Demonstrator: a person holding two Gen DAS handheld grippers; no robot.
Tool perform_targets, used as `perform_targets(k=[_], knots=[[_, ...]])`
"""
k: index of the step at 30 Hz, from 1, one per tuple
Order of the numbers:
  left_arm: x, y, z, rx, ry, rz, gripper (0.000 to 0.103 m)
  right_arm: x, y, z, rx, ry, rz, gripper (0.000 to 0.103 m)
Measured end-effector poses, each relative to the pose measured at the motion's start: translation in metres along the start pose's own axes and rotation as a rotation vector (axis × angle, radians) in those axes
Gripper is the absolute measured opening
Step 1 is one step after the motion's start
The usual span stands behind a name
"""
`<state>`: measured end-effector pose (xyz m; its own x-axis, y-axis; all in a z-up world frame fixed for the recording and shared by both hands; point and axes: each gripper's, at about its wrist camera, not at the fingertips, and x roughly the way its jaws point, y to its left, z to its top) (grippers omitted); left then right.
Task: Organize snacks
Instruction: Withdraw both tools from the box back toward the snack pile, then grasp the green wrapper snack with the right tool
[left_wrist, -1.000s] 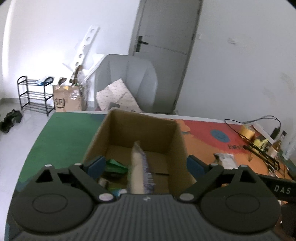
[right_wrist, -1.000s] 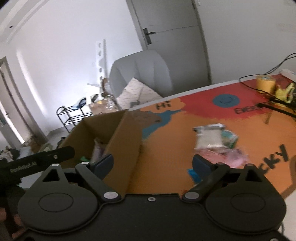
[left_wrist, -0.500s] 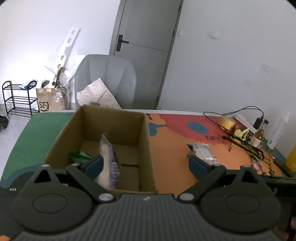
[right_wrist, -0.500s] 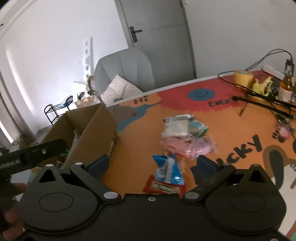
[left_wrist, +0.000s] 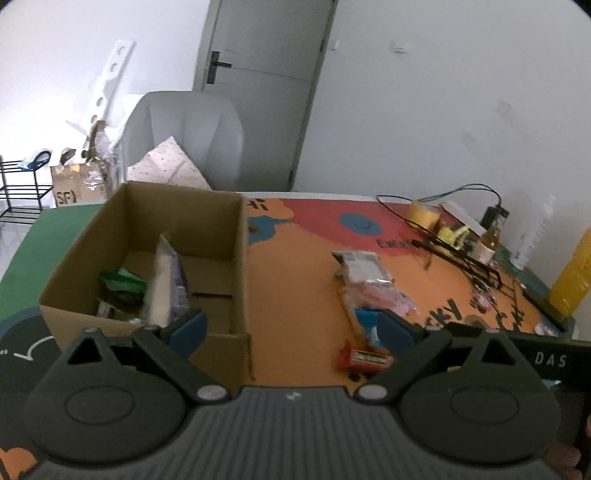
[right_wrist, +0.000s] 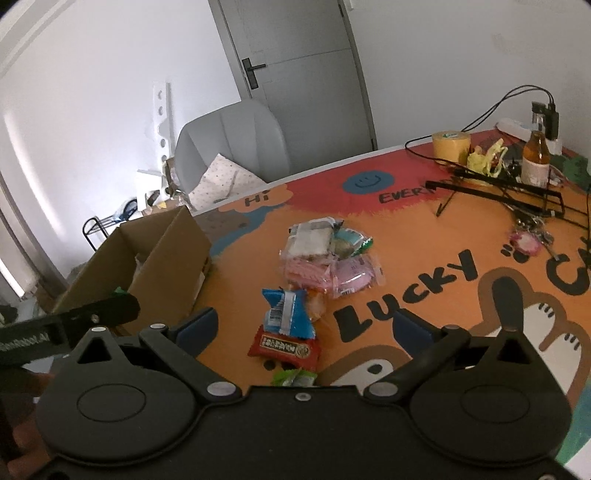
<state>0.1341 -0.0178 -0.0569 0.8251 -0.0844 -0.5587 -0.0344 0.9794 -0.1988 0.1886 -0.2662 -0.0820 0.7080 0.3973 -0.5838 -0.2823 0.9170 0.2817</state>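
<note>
Both the left tool (left_wrist: 291, 328) and right tool (right_wrist: 304, 326) hang apart and empty, the right facing the loose foil snack packets (right_wrist: 317, 258) bound for the brown cardboard box (right_wrist: 162, 254)

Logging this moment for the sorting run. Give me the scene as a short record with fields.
container: cardboard box, open top, on the table's left part
in box: green packet and a tall white-and-purple bag standing on edge
still on table: pile of snacks right of the box: clear packet, pink packets, blue packet, red packet, small green packet
left gripper: jaws open, empty, above the box's right wall
right gripper: jaws open, empty, over the blue and red packets
clutter: yellow tape roll, bottle, cables at the far right
</note>
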Motion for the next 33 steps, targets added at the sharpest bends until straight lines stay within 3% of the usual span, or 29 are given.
perform_targets(k=[12, 19, 25, 27, 33], knots=[[-0.001, -0.027, -0.014, 0.009, 0.021, -0.064, 0.097, -0.009, -0.02, -0.008, 0.005, 0.014, -0.007, 0.082], [0.009, -0.037, -0.021, 0.003, 0.047, -0.069, 0.094, -0.007, -0.03, -0.014, 0.007, 0.036, 0.0, 0.076], [0.021, -0.043, -0.026, 0.011, 0.071, -0.065, 0.077, 0.0, -0.031, -0.019, -0.001, 0.067, 0.02, 0.069], [0.028, -0.042, -0.028, 0.01, 0.095, -0.064, 0.064, 0.005, -0.031, -0.022, -0.001, 0.085, 0.028, 0.066], [0.042, -0.034, -0.037, -0.003, 0.146, -0.052, 0.056, 0.025, -0.027, -0.03, -0.001, 0.144, 0.05, 0.06]])
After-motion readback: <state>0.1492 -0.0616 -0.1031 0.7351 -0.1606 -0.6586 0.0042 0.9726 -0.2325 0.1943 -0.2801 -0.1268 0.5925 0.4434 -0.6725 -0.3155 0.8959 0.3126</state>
